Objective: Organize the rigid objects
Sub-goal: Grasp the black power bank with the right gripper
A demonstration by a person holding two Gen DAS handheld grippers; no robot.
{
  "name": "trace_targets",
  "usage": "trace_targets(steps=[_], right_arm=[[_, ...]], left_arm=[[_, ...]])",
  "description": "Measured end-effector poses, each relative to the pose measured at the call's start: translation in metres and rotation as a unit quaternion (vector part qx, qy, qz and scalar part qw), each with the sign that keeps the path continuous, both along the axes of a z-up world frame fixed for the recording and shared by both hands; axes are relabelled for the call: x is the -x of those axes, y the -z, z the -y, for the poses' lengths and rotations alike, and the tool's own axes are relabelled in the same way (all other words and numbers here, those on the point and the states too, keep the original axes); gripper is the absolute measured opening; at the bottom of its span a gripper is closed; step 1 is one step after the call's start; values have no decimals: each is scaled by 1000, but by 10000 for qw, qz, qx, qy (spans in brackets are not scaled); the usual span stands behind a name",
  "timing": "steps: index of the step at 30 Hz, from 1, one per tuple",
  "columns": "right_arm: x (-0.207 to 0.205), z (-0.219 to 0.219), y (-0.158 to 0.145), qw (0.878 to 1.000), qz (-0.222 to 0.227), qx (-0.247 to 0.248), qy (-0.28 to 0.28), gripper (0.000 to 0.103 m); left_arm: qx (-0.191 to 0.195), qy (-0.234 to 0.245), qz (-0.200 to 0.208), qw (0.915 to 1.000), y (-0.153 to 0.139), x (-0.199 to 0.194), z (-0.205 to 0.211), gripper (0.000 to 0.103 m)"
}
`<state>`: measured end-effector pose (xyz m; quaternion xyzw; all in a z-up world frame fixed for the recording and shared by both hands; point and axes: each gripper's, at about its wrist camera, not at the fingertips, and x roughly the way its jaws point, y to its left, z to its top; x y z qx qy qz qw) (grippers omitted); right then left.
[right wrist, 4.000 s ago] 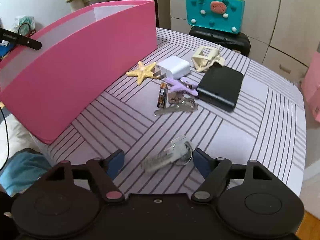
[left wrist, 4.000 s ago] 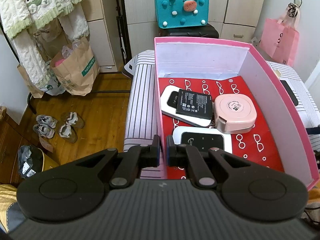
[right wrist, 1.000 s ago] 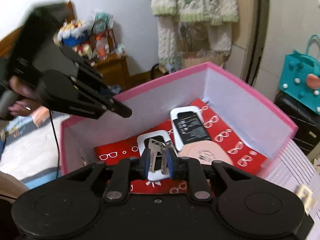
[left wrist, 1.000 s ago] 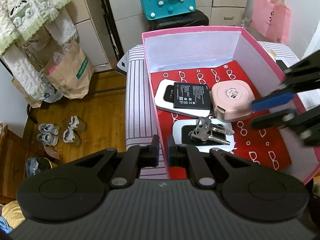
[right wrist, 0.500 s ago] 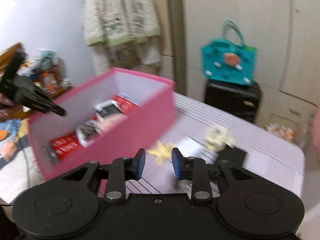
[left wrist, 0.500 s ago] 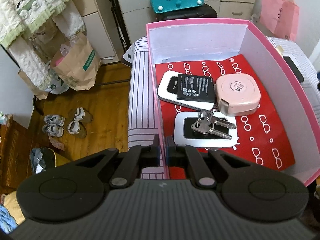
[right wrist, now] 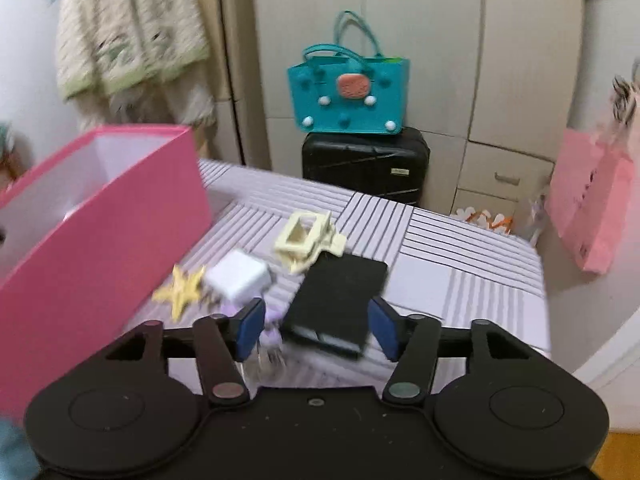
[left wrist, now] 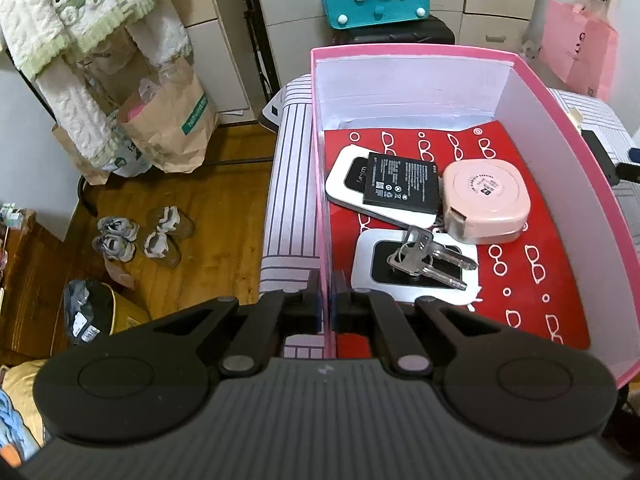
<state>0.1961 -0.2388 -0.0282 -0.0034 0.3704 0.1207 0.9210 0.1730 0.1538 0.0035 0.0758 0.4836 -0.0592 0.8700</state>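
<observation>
The pink box (left wrist: pixel 320 184) is where everything's going, and it sits at the left end of the striped table (right wrist: pixel 460 248). Already inside it: the keys (left wrist: pixel 424 258) lying on a white router (left wrist: pixel 474 286), a second router under a black battery (left wrist: pixel 400 184), and a pink round-cornered case (left wrist: pixel 486 200) toward the box's right wall.

The left gripper (left wrist: pixel 325 300) is clamped shut right on the box's near-left wall, pinching the rim to steady it. The right gripper (right wrist: pixel 316 322) is outside the box, to its right, with its jaws just having spread wide and nothing between the pads. It's lined up over the black flat box (right wrist: pixel 340 292), with the white charger (right wrist: pixel 240 280), yellow starfish (right wrist: pixel 182 290), cream hair clip (right wrist: pixel 304 236) and some purple thing (right wrist: pixel 272 334) crowded on the side nearer the pink box.

What I'd worry about: that pile is tight, and the left pad hangs just by the purple thing, so coming down could nudge it or knock the charger toward the starfish. The black box looks wide for the opening too, so a pad could land on top instead of straddling it. The right view is blurry, so exact clearances are a guess. And a drop into the pink box could land on the keys and scratch the router.
</observation>
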Motion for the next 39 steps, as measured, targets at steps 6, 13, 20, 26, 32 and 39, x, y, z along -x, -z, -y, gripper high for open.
trace_targets(steps=[6,13,20,26,32,39], right_arm=[[-35,-8,22,9973,-276,317,601,67],[-57,-8,28,9960,-626,110,621,70],[-71,-12,34,9936,-917,369,550,70],[-62,3,26,9949,-983,54,228,67],[-40,14,15,9955,-923,-14,210,67],[-22,13,-1,9968,-771,-115,154,67]], left_arm=[[-102,108,42,9999,1,0,1,3],[-95,208,-19,9997,2,-1,1,3],[-60,217,-25,9997,1,1,2,3],[1,222,-65,9997,-1,0,-2,3],[-8,270,-20,9996,-3,2,-3,3],[-25,435,23,9990,-2,3,-3,4]])
